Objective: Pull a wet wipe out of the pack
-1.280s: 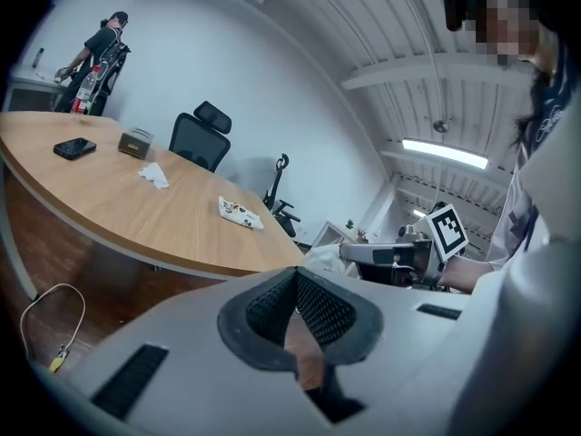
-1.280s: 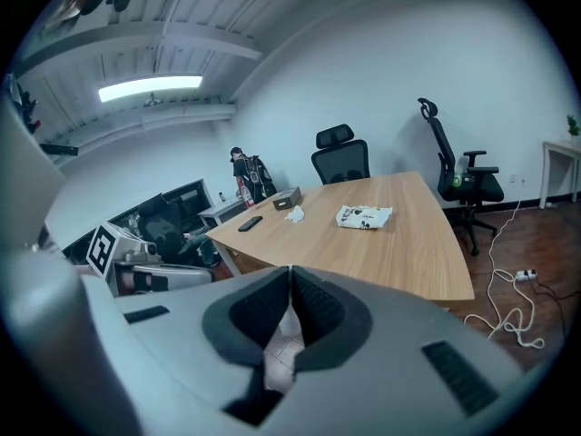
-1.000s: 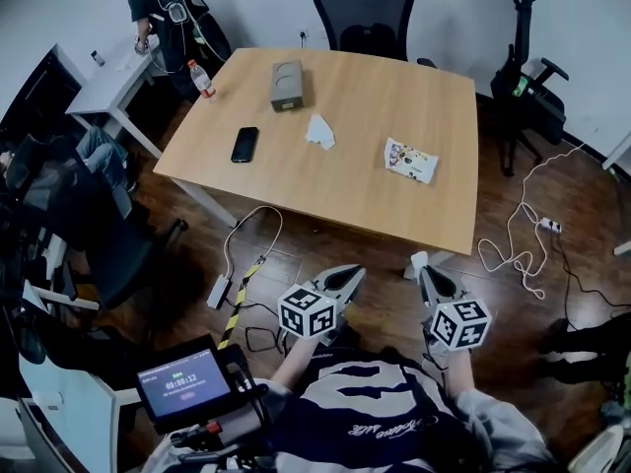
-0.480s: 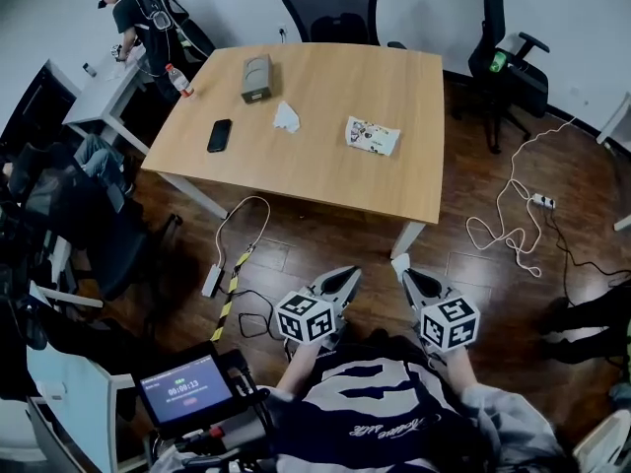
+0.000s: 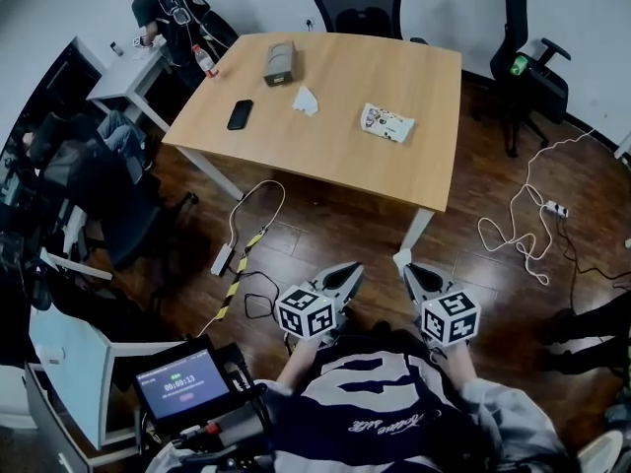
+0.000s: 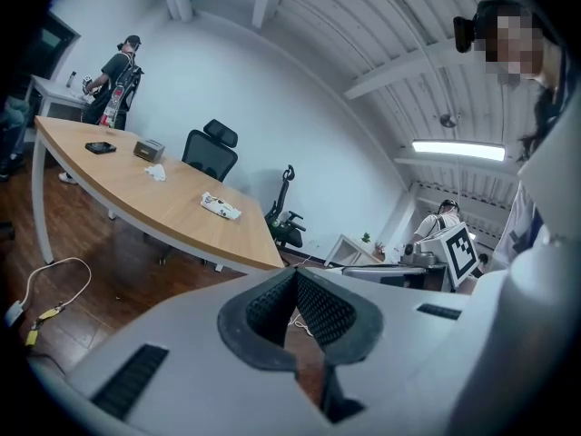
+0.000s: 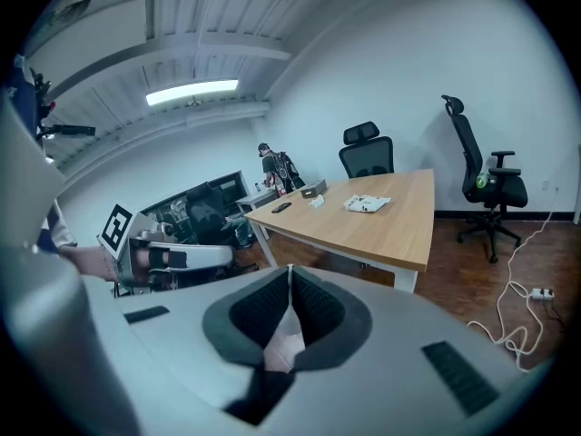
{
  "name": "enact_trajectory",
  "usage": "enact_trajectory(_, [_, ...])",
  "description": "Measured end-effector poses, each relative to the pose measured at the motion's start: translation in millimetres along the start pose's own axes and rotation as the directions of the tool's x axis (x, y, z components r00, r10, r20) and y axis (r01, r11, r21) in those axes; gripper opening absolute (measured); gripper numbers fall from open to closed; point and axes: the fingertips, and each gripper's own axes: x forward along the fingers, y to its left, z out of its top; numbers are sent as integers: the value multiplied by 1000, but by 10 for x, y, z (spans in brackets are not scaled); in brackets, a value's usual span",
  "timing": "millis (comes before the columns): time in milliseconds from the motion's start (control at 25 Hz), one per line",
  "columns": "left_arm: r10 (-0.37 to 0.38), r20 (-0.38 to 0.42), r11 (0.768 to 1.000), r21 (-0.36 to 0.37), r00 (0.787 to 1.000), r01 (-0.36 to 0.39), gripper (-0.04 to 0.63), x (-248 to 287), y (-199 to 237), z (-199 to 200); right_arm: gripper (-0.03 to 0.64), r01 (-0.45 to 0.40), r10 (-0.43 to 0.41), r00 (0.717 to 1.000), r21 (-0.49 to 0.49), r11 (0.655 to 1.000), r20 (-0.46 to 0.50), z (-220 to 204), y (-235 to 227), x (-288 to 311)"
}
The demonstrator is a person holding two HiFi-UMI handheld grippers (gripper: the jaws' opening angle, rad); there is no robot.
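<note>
The wet wipe pack (image 5: 387, 123), white with a coloured print, lies flat on the right half of the wooden table (image 5: 345, 156). It also shows in the left gripper view as the pack (image 6: 221, 206) and in the right gripper view as the pack (image 7: 367, 203). Both grippers hover over the floor, well short of the table. My left gripper (image 5: 352, 268) is shut with nothing between its pads, tips meeting (image 6: 294, 272). My right gripper (image 5: 403, 262) is shut and empty too, its tips closed (image 7: 290, 269).
On the table also lie a crumpled white tissue (image 5: 307, 100), a black phone (image 5: 240, 114) and a grey box (image 5: 279, 62). Office chairs (image 5: 357, 0) stand behind it. Cables and a power strip (image 5: 552, 208) lie on the wooden floor. A person (image 5: 163, 8) stands at a side desk.
The head view has shifted: the table now sits a little higher and farther off. Both grippers stay shut and side by side before my body.
</note>
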Motion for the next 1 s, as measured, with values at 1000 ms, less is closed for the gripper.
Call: enact_trajectory(1000, [42, 50, 999, 29, 998, -43, 3, -207, -149, -76, 8, -25, 25, 1000, -52, 998, 6, -143, 69, -171])
